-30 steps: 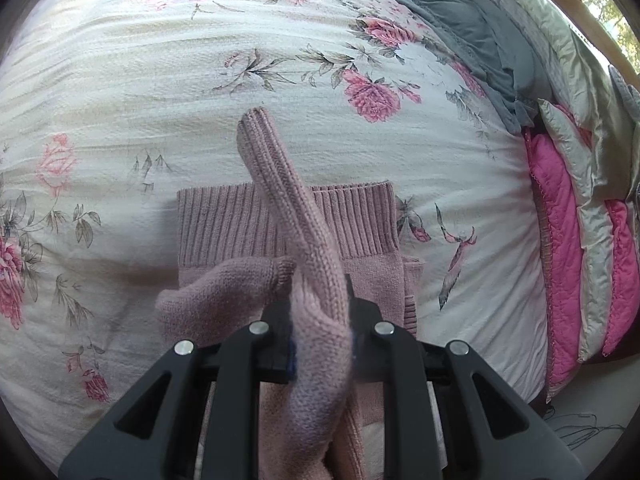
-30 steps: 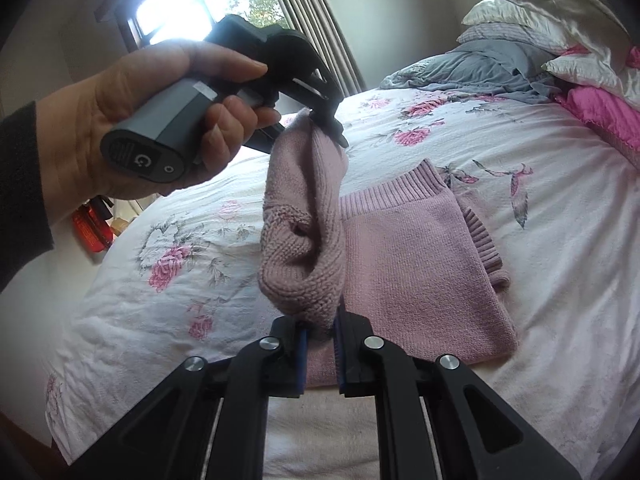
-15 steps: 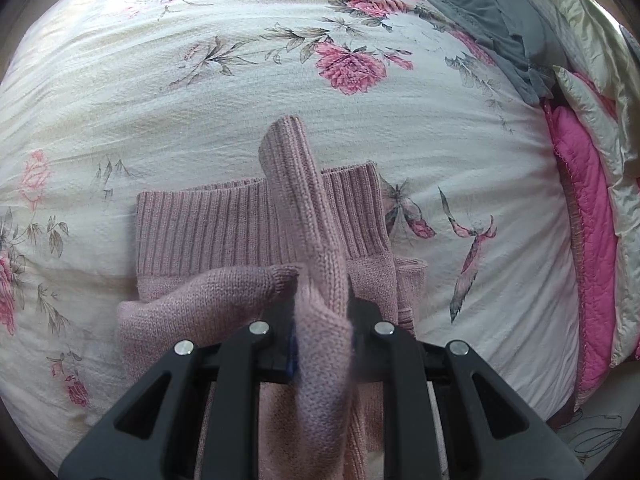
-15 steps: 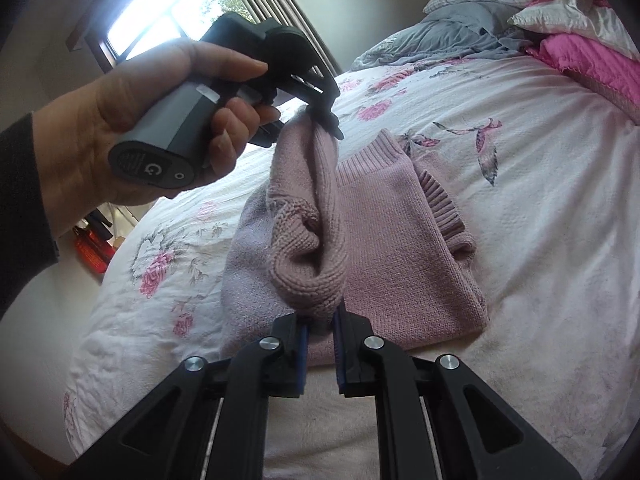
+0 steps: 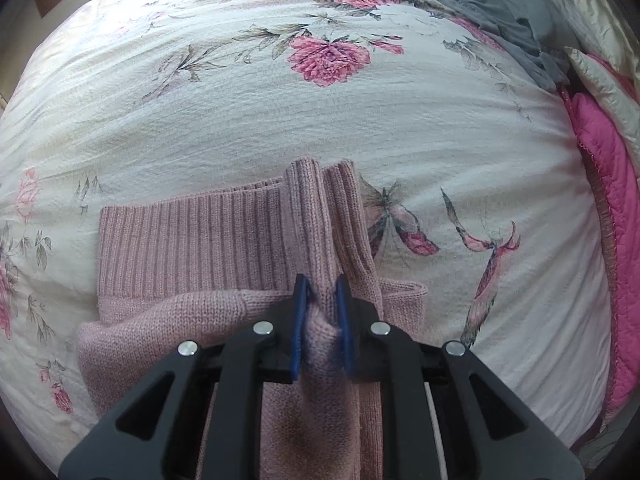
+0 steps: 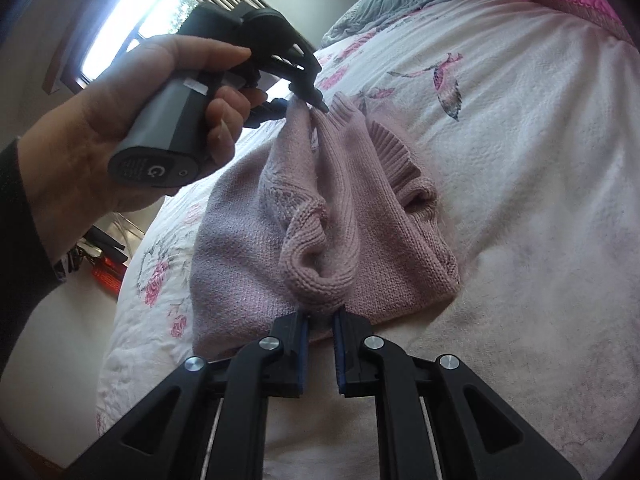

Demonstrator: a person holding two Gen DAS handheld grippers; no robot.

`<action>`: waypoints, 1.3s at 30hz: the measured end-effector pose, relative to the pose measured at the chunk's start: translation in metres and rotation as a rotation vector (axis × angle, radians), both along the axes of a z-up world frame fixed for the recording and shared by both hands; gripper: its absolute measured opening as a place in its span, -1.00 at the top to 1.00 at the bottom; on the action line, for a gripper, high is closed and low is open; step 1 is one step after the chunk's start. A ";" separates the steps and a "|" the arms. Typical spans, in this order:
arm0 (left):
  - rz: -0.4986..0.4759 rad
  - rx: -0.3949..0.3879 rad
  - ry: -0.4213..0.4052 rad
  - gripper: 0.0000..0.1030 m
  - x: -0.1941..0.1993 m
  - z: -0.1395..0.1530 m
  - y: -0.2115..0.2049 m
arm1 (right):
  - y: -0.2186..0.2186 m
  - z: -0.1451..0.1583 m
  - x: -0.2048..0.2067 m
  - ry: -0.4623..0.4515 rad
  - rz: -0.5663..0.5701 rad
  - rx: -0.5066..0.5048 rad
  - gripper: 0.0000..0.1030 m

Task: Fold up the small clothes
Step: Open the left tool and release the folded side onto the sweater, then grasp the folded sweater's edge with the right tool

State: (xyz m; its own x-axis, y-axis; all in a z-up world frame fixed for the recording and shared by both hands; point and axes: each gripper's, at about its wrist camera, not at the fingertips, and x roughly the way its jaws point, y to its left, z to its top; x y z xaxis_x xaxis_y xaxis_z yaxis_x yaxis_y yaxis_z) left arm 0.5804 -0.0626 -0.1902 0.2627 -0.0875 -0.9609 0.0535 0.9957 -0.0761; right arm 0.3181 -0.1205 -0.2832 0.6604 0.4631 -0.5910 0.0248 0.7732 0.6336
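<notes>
The pink sweater (image 6: 360, 216) lies partly folded on the bed (image 6: 540, 160), with a sleeve (image 5: 308, 224) raised over its body. Both tongs pinch that sleeve: the left gripper (image 5: 321, 320) is clamped near its ribbed cuff, the right gripper (image 6: 321, 322) closed on the rolled far end. To lay it well, both ends should come down together, taut and in line with the folded edge, before either lets go. The knit is thick, soft and stretchy, ribbed at the hem (image 5: 192, 240), so it bunches easily. The cover is crinkled cotton with roses.
</notes>
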 end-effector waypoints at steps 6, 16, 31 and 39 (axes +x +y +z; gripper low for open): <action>-0.052 -0.065 0.007 0.24 -0.004 -0.013 -0.006 | -0.013 -0.023 0.004 0.034 0.025 0.133 0.67; -0.122 -0.288 -0.222 -0.70 -0.064 0.070 0.056 | -0.062 -0.049 0.046 0.106 0.198 0.559 -0.49; -0.212 -0.528 -0.073 -0.64 -0.235 0.025 0.158 | -0.038 -0.046 0.180 0.317 0.430 0.605 -0.53; -0.236 -0.577 -0.070 -0.65 -0.242 0.020 0.161 | -0.032 -0.023 0.174 0.346 0.457 0.486 -0.29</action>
